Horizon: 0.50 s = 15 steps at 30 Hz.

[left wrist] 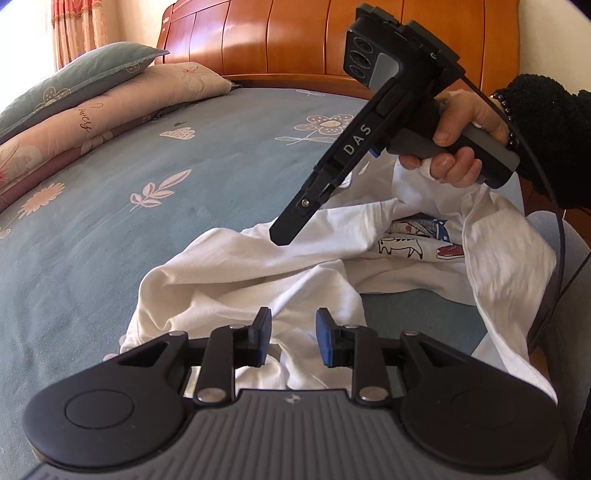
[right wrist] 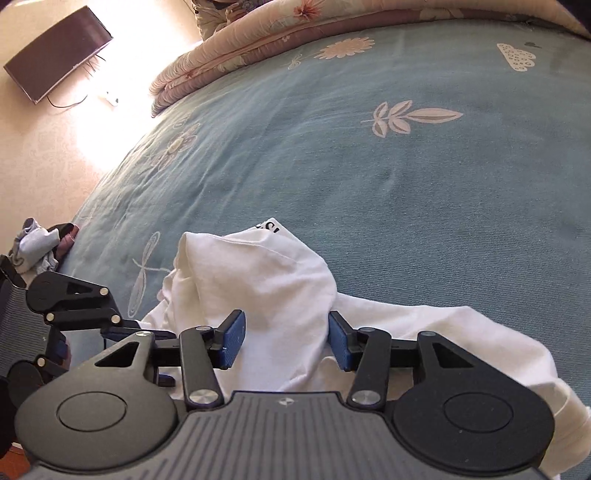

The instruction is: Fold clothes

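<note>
A crumpled white T-shirt (left wrist: 258,266) with a cartoon print (left wrist: 421,236) lies on the blue flowered bedsheet (left wrist: 110,229) near the bed's front edge. My left gripper (left wrist: 294,336) is low over its near part and open; cloth shows in the gap, but the pads do not press on it. A hand (left wrist: 458,147) holds my right gripper (left wrist: 280,236), whose tips touch a ridge of the shirt. In the right wrist view my right gripper (right wrist: 286,339) is open around a raised fold of the T-shirt (right wrist: 266,288). The left gripper's linkage (right wrist: 74,302) shows at the left.
Stacked pillows (left wrist: 85,77) and a folded quilt (right wrist: 295,33) lie at the bed's far side, below a wooden headboard (left wrist: 295,40). A screen (right wrist: 55,55) hangs on the wall. A small heap of clothes (right wrist: 37,251) sits past the bed's edge. Blue sheet (right wrist: 406,177) stretches beyond the shirt.
</note>
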Motion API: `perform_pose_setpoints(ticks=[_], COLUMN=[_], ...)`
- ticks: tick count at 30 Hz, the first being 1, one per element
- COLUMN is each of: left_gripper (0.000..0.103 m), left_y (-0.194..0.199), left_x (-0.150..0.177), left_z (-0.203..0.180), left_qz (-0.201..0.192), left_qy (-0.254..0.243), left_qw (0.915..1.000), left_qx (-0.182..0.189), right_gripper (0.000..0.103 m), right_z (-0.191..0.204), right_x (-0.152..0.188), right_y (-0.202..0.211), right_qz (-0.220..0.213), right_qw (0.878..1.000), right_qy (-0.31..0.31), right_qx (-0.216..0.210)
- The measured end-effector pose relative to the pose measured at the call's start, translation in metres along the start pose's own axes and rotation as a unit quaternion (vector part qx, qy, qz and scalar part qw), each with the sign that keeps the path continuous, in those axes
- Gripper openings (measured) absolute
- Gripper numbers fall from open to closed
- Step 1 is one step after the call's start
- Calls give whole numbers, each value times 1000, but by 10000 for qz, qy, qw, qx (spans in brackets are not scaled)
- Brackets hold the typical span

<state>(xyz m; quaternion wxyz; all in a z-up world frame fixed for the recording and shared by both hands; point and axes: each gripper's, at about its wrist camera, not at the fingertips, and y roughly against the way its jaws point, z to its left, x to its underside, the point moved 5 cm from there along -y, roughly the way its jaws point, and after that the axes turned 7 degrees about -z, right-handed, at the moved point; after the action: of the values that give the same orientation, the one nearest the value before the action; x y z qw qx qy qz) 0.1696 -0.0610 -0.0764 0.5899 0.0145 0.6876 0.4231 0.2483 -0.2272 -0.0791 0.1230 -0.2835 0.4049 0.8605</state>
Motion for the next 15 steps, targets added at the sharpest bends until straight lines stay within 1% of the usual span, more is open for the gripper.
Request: perform_pose_setpoints(ticks=[1,2,3,5,6,8,9,11,13,14,15], left_gripper=[27,27,28,29,30,32,32,32,32,32,32], left_y=[2,4,7,13,15,20,23,28,31,32,34], left_x=[0,1,1,3,4,5,6,6,7,7,7], left_z=[-1,-1,-1,-1,-1,-2,-2,-3,-5,-5,-5], left_qz=[-5,-3,9,50,68,93,95,97,104,110,117], left_qy=[-9,-25,-39,-70,-89,-113,-113,-130,-178,-199,-214], left_qw=[10000,10000,10000,9999,9999,9998,9998,9997,9996,9995,9994], left_qx=[-13,-32,-44,-64,-96,-156,-166,-182,-213,-237,-261], right_gripper=[36,22,16,16,18,20,19,20,17,10,9], right_z=[3,6,9,14,14,7,3,0,2,5,10], right_x=[-1,-1,-2,-2,-2,-2,-1,2,4,5,6], right_y=[0,-1,-2,-5,-6,-11,-14,-15,-12,-10,-7], right_qz=[-6,-4,-9,1,-21,-10,25,42,11,-27,-74], right_qw=[9999,9997,9996,9999,9999,9996,9995,9996,9996,9994,9990], right_qy=[-39,-80,-92,93,166,121,58,-53,-21,74,194], right_qx=[-98,-217,-278,-81,38,259,317,290,284,341,392])
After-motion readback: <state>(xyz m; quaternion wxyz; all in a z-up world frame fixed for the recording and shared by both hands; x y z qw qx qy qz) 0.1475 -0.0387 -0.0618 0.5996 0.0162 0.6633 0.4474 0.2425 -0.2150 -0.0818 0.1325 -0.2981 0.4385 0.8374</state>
